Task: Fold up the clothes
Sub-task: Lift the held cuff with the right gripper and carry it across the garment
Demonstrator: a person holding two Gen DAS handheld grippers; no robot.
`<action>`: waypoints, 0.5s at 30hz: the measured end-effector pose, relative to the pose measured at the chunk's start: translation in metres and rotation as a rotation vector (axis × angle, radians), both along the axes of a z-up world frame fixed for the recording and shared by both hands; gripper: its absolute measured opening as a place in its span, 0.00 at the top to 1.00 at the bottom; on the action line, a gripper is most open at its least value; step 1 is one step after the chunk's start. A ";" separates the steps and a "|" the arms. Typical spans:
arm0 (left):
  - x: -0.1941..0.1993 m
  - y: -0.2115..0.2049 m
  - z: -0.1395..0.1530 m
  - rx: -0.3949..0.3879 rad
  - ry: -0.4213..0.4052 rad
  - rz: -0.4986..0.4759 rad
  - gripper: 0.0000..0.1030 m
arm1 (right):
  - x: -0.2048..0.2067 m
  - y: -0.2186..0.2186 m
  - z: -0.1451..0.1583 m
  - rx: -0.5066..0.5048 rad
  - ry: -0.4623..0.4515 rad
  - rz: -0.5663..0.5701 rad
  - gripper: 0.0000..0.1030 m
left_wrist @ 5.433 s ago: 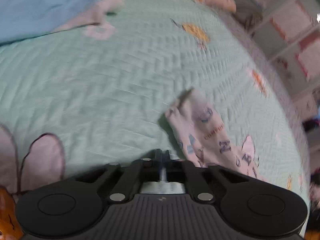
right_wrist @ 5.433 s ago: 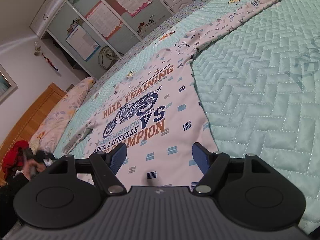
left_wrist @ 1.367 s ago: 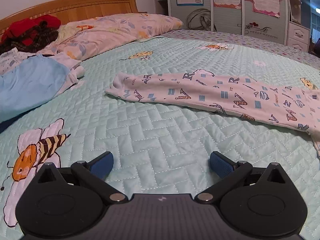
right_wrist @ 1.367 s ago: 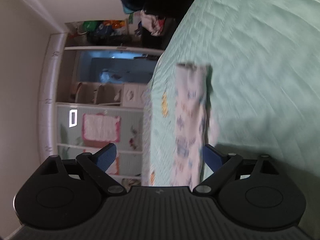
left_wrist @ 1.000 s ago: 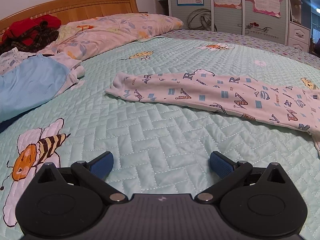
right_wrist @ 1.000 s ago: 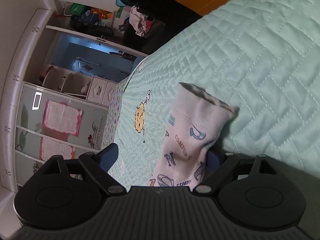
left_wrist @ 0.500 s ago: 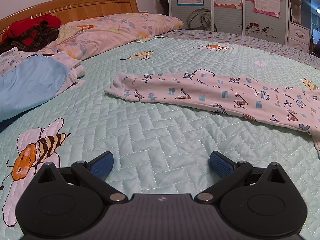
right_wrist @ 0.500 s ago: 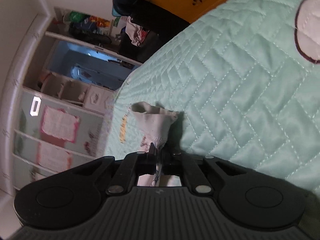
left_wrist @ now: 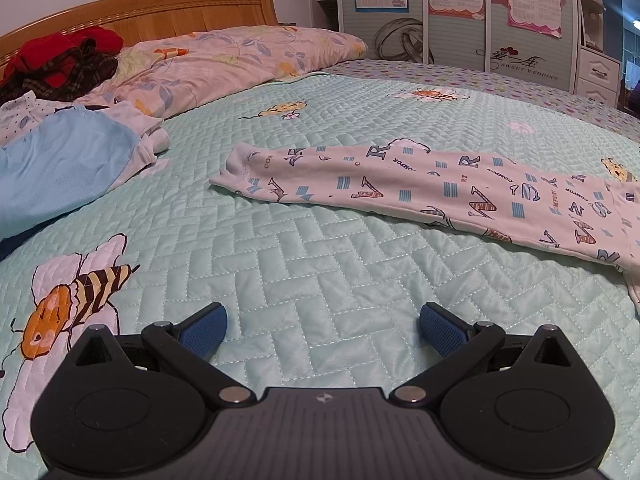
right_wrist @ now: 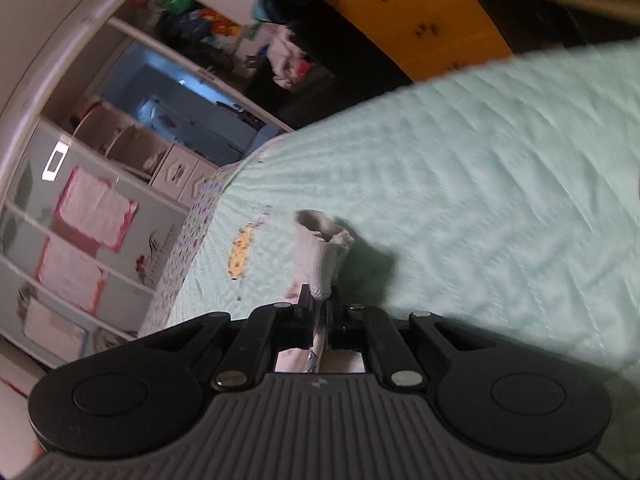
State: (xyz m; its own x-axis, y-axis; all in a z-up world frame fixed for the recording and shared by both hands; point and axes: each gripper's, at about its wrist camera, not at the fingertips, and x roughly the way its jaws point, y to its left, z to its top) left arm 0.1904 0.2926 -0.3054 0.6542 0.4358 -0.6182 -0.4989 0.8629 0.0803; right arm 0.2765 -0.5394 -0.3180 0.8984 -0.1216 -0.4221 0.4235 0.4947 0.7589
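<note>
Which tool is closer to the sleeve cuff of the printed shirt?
Right. The right tool is shut on the sleeve cuff; the left tool hangs open above the quilt, apart from the shirt.

Left gripper: we hold it low in the frame's bottom centre, its 2 blue-padded fingers spread wide apart, nothing between them.

Right gripper: at lower centre of its frame, rolled sideways, its 2 fingers drawn together and pinching a sleeve cuff.
</note>
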 end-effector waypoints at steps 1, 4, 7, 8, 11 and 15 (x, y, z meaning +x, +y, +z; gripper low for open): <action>0.000 0.000 0.000 -0.002 -0.001 0.000 0.00 | 0.003 0.006 0.009 -0.036 -0.005 0.016 0.94; -0.001 0.002 -0.001 -0.012 -0.006 0.000 0.00 | 0.015 0.030 0.038 -0.140 -0.026 0.079 0.94; -0.001 0.004 -0.001 -0.022 -0.011 0.000 0.00 | 0.028 0.064 0.072 -0.234 -0.055 0.165 0.94; -0.002 0.004 -0.001 -0.026 -0.014 0.000 0.00 | 0.033 0.079 0.083 -0.262 -0.068 0.199 0.94; -0.002 0.005 -0.001 -0.036 -0.021 0.000 0.00 | 0.043 0.136 0.113 -0.341 -0.105 0.317 0.94; -0.004 0.007 -0.001 -0.049 -0.031 0.000 0.00 | 0.053 0.229 0.140 -0.437 -0.148 0.478 0.94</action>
